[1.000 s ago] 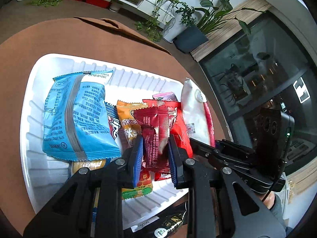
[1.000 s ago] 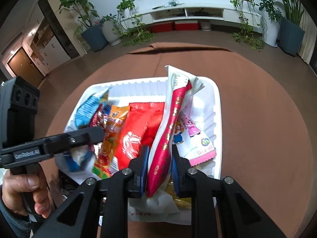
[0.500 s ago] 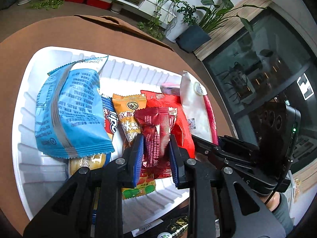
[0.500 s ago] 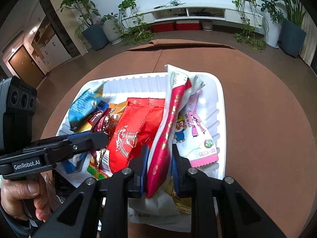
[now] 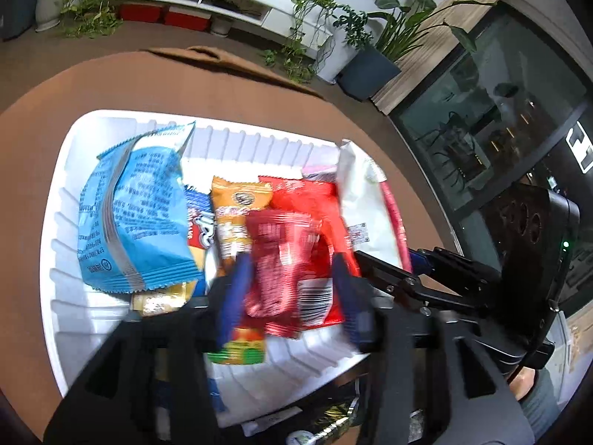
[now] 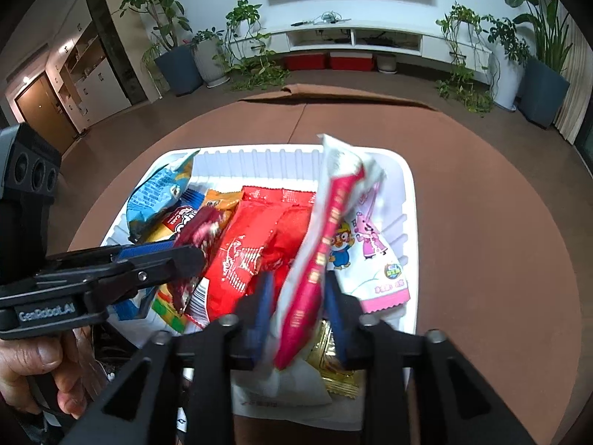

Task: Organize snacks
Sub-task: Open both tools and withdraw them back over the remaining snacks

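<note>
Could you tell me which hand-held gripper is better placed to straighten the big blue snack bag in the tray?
Probably the left hand-held gripper: its opening jaws straddle the dark red packet, beside the blue bag. The right hand-held gripper is opening around the red-and-white packet across the tray.

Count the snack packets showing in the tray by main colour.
Blue: 2 (big blue packet, striped blue packet)
Red: 2 (bright red packet, dark red packet)
Orange: 1 (orange packet)
White: 2 (red-striped packet, cartoon packet)
Yellow: 1 (yellow packet)
Total: 8 visible
</note>
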Action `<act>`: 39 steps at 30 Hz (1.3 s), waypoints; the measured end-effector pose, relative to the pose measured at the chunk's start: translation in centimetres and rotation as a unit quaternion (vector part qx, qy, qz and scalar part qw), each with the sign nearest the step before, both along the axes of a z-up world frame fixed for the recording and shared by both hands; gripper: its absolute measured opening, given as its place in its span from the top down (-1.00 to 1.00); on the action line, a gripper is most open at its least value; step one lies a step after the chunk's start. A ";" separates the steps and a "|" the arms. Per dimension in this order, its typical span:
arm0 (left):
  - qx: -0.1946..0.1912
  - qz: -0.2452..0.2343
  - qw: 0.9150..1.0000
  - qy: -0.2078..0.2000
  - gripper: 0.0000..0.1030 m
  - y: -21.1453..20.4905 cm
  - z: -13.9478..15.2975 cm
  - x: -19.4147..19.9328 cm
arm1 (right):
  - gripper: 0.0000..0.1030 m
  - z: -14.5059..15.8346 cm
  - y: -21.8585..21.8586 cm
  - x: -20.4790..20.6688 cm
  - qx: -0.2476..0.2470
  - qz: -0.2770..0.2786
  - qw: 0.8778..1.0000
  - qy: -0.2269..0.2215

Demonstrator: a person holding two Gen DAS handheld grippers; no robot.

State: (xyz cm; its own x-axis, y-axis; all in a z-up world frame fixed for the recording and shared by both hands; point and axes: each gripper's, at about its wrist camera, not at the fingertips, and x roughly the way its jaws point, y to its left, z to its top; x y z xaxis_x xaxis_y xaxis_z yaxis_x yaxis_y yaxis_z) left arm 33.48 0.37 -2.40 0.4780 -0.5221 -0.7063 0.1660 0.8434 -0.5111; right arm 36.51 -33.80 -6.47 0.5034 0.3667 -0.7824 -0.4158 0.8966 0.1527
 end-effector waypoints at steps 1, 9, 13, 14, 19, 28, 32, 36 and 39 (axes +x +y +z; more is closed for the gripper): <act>0.001 -0.001 1.000 -0.003 -0.08 -0.1 0.2 -0.1 | 0.28 0.2 -0.1 -0.1 0.003 0.000 1.000 -0.002; -0.008 -0.003 1.000 -0.015 -0.43 -0.3 2.2 -1.9 | -0.10 2.2 -1.0 -1.6 0.024 -0.003 0.999 -0.024; -0.018 -0.008 0.999 -0.037 -0.92 0.5 4.2 -4.4 | -0.62 3.8 -3.0 -3.3 0.077 -0.011 0.996 -0.034; -0.019 -0.009 0.999 -0.043 -0.99 1.0 4.4 -5.0 | -0.67 4.2 -3.6 -4.0 0.090 -0.014 0.995 -0.037; -0.030 -0.001 0.997 -0.068 -0.99 4.0 5.6 -9.6 | -0.82 5.0 -5.8 -7.9 0.117 -0.012 0.992 -0.052; 0.035 0.001 0.993 -0.110 -0.99 6.3 3.8 -19.6 | -0.83 2.0 -8.2 -14.1 0.152 -0.033 0.988 -0.027; 0.040 -0.021 0.995 -0.085 -0.99 5.3 2.7 -21.8 | -0.83 0.5 -9.0 -16.3 0.169 -0.044 0.985 -0.010; 0.041 -0.027 0.996 -0.074 -0.99 4.3 1.7 -23.4 | -0.83 -0.6 -8.9 -17.7 0.176 -0.047 0.983 0.006; 0.051 -0.025 0.996 -0.063 -0.99 3.7 0.9 -24.1 | -0.83 -1.3 -8.5 -18.9 0.178 -0.043 0.983 0.014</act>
